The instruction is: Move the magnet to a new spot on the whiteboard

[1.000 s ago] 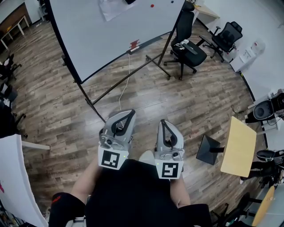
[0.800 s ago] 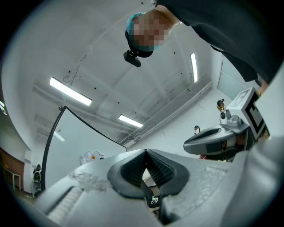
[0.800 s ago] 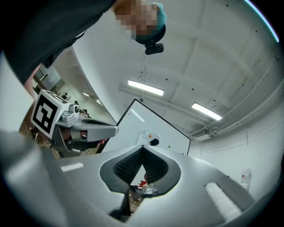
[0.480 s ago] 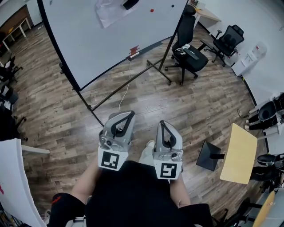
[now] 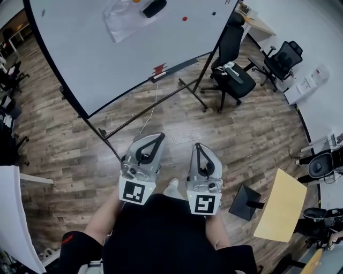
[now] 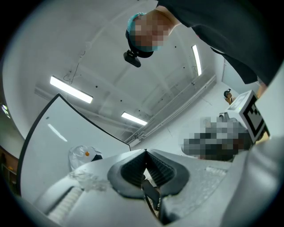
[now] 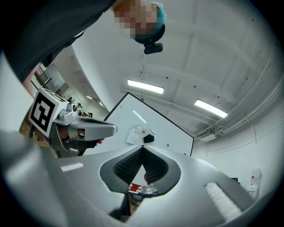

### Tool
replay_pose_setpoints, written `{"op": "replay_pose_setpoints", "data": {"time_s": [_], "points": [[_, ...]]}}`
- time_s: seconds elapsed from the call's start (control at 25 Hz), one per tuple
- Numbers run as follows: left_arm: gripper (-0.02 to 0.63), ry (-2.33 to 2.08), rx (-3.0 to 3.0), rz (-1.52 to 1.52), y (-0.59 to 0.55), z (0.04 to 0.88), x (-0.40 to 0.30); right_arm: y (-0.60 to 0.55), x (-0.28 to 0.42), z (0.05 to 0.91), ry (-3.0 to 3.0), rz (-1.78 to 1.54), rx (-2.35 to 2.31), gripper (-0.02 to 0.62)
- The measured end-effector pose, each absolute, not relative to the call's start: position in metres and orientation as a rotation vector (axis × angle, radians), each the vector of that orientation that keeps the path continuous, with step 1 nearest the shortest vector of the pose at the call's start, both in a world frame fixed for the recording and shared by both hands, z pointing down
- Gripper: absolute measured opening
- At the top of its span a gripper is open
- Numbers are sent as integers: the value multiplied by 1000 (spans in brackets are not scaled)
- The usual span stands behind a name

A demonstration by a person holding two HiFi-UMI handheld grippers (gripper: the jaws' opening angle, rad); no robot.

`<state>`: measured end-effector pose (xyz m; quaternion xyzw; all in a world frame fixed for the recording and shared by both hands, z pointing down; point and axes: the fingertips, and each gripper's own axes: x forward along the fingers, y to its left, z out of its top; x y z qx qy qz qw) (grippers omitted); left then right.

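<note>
Hanging well short of the whiteboard (image 5: 107, 53), the left claw (image 5: 158, 136) is pressed together, empty. The red magnet (image 5: 185, 18), toward the whiteboard's right edge, is probably a light, stiff, slick disc; pinch across its rim. The right claw (image 5: 196, 146) is likewise closed on nothing.

Whiteboard (image 5: 96, 59) top cut off; red dot (image 5: 185, 18) too small to identify.

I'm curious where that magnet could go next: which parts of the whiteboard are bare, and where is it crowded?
Bare: the wide stretch of the whiteboard below the clear plastic sheet, down to its lower edge. Crowded: the top strip, where the sheet, the black eraser and the red magnet sit close together.
</note>
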<state>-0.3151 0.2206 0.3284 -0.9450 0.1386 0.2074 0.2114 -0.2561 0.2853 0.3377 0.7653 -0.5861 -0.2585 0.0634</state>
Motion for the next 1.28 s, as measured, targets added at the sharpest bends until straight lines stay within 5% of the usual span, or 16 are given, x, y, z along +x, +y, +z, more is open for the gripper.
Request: {"op": "replay_pose_setpoints", "data": {"time_s": [0.72,1.28], "points": [[2,512,-2590,536,203,324,-165,272,-97,341,-1876,-768,2253,0],[2,545,-2581,469,183,332,-111,255,-31,346,-1899,-753,2287,0]]}}
